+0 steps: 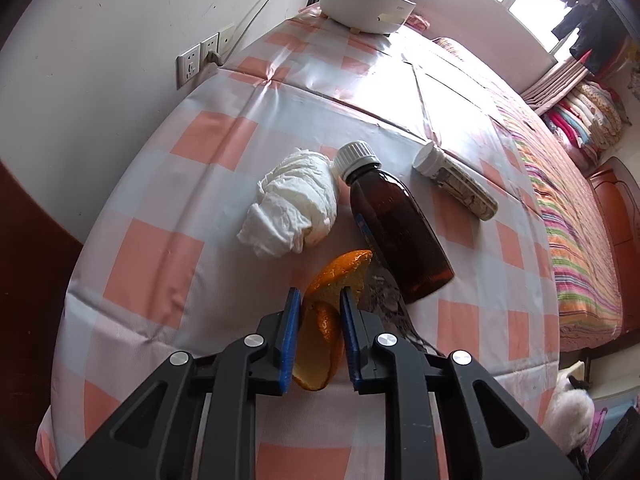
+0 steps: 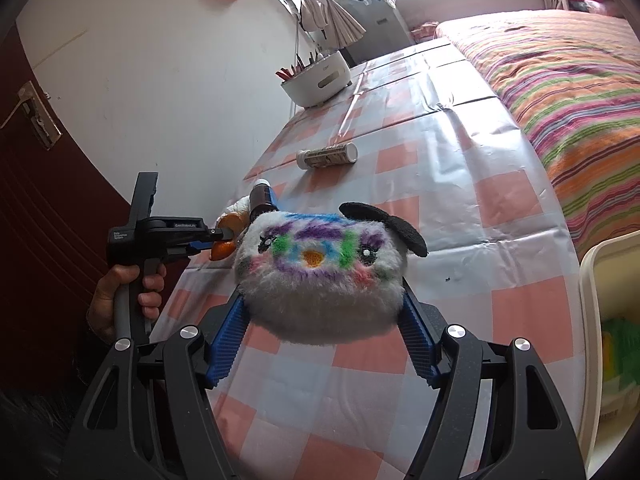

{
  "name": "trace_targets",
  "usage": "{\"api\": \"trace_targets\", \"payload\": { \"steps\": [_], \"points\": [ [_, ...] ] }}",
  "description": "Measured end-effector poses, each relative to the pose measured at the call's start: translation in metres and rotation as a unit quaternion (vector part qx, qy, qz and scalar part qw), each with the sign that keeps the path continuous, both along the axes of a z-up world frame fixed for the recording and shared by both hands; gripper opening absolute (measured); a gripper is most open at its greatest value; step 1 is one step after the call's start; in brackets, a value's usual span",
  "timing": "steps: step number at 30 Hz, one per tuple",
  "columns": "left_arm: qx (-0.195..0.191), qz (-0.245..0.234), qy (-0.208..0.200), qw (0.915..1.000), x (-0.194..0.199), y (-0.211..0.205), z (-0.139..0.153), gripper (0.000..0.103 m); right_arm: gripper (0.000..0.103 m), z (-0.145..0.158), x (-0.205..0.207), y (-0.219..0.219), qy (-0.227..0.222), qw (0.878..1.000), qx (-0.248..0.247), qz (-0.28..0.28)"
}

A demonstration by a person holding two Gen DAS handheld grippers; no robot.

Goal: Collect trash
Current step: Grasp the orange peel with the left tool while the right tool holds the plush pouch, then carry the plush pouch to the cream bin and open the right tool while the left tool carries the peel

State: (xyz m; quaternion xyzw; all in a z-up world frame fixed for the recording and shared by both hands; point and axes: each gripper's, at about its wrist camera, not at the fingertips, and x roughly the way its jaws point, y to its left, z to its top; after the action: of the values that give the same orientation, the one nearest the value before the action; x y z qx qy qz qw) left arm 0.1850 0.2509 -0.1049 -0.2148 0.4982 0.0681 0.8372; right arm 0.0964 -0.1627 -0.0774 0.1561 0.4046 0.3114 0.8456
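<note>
Checked tablecloth (image 1: pixel 152 264), bedside. Left gripper (image 1: pixel 320 298) clamped on orange peel (image 1: pixel 320 344); right gripper (image 2: pixel 320 320) holding plush toy (image 2: pixel 320 272). Next: lift peel clear, find the bin.

Brown bottle (image 2: pixel 261 199) mostly hidden behind plush toy (image 2: pixel 320 268), bin (image 2: pixel 592 280) cut off (right edge), contents blurred

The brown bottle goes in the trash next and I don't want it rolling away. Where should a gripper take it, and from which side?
Probably across the middle of the brown bottle, coming from above. It lies on its side on the checked tablecloth, so the jaws should straddle its width. The crumpled tissue crowds the white cap, and the orange peel in the left gripper sits by its base.
</note>
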Motion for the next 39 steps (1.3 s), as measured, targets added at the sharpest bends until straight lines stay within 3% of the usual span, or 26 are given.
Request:
{"api": "trace_targets", "payload": {
  "steps": [9,15,20,28,39],
  "points": [
    [0.029,-0.046,-0.043,0.9976,-0.043,-0.031,0.026,0.02,0.068,0.001,-0.014,-0.017,-0.007,1.0,0.003,-0.023],
    [0.059,-0.103,-0.081,0.9896,-0.072,-0.078,0.047,0.02,0.068,-0.001,-0.027,-0.036,-0.008,0.999,0.004,-0.049],
    [0.064,-0.151,-0.099,0.9814,-0.085,-0.12,0.057,0.02,0.068,0.0,-0.039,-0.062,-0.011,0.997,-0.001,-0.081],
    [0.065,-0.239,-0.117,0.9616,-0.094,-0.194,0.064,0.02,0.068,0.004,-0.058,-0.121,-0.024,0.987,-0.015,-0.158],
    [0.063,-0.327,-0.135,0.9333,-0.094,-0.276,0.078,0.02,0.069,-0.006,-0.073,-0.188,-0.026,0.964,-0.04,-0.26]
  ]
}}
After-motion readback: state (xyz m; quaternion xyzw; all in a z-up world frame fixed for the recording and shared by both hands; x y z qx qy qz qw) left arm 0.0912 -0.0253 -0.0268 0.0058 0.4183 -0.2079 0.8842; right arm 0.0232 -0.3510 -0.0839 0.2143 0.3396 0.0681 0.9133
